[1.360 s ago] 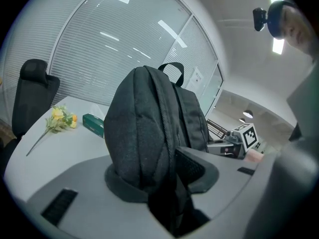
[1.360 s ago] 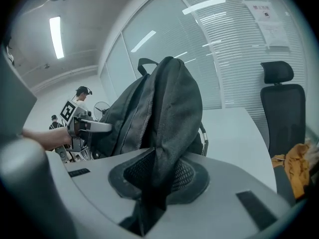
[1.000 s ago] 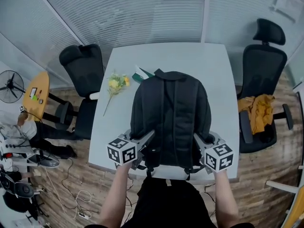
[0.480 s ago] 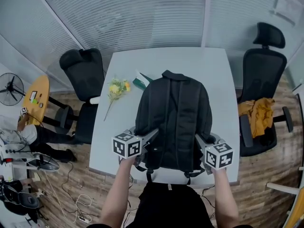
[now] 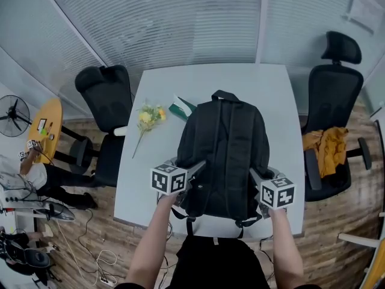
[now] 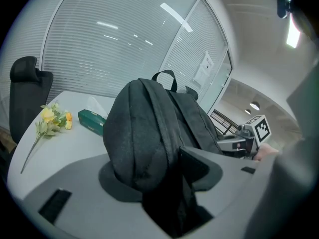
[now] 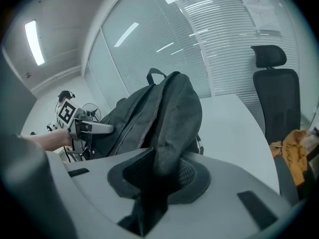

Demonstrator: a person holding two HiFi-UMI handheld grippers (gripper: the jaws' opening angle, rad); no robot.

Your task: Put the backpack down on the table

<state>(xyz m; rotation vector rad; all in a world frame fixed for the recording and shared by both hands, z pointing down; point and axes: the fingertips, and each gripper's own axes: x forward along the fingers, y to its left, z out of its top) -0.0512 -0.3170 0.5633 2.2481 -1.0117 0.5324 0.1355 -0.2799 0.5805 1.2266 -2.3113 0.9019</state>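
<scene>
Backpack [image 5: 222,152] has moved toward 12 o'clock and seems down on the surface [image 5: 277,101]; my left tongs [image 5: 195,168] and right tongs [image 5: 255,176] have been easing open but still pinch its fabric.

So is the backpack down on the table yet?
Nearly. Done: the backpack looks laid across the table. In hand: the left gripper and right gripper have its bottom corners between their jaws, which have just been opening. To do: let go fully and pull both grippers away.
</scene>
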